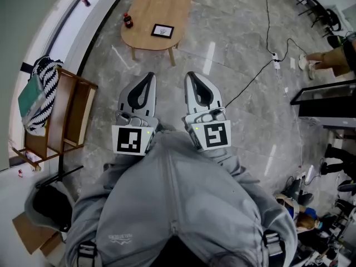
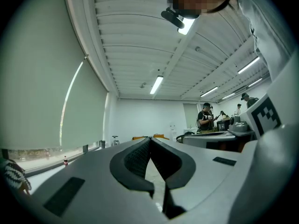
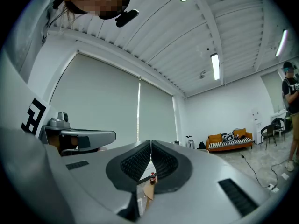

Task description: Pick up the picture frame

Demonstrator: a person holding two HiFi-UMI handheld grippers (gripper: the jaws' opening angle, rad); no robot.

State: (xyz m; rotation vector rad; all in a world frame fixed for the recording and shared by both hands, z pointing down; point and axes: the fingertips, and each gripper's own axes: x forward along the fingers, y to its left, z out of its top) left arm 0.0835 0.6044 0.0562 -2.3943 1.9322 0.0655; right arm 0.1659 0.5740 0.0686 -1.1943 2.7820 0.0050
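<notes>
Wooden table point(image 1: 150, 4) well ahead bears the picture frame point(image 1: 162, 30) near its nearer end; with left gripper point(image 1: 149, 78) and right gripper point(image 1: 191, 77) both clenched on nothing, approach first, then spread one gripper's jaws before meeting the frame's rim.

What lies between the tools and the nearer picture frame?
Only bare floor and the table's near edge before the picture frame, in the head view.

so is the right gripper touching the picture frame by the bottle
Apart. The head view shows the right gripper over bare floor, well short of the table where the picture frame lies.
</notes>
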